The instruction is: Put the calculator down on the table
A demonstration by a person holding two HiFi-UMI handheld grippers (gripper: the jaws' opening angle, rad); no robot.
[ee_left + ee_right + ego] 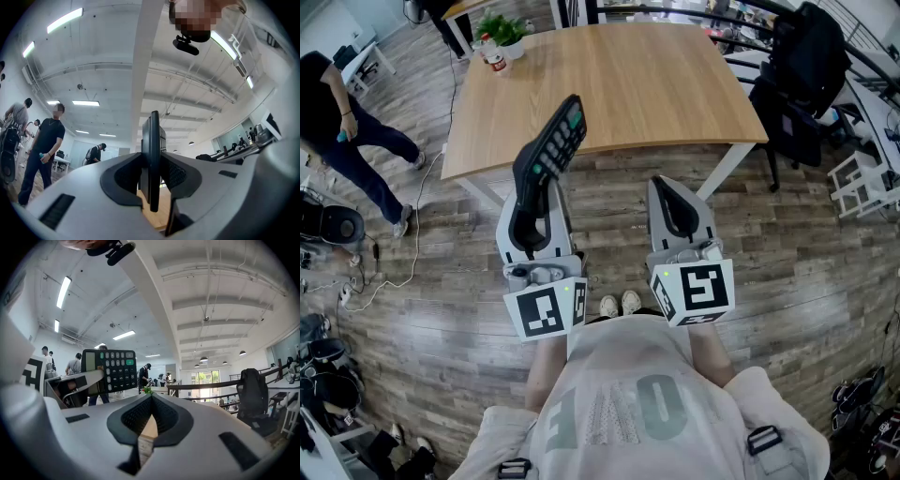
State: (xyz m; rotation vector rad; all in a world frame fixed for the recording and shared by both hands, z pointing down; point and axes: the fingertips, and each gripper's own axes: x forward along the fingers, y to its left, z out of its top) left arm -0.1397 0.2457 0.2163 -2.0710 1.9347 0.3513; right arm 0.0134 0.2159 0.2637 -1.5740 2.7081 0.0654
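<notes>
Most of the head view is plank floor (787, 272), and on it stands a wide wooden table (619, 84). A person in dark clothes (337, 122) walks on the floor off the table's left edge. A black bag on a chair (806, 75) sits just past its right edge.

Both grippers are held over the floor, short of the table's near edge. The left gripper (532, 187) is clamped on the lower end of the calculator (551, 148). In the left gripper view the black pads press both faces of the thin body, which stands edge-on between them. The right gripper (672, 192) has its jaws closed together with nothing in them.

The calculator slants up and forward, its top end reaching over the near edge close to the near left corner. It is in the air, clear of the tabletop, with its keys facing the right gripper.

A small potted plant (502, 33) and a bottle (494, 58) stand at the far left corner.
</notes>
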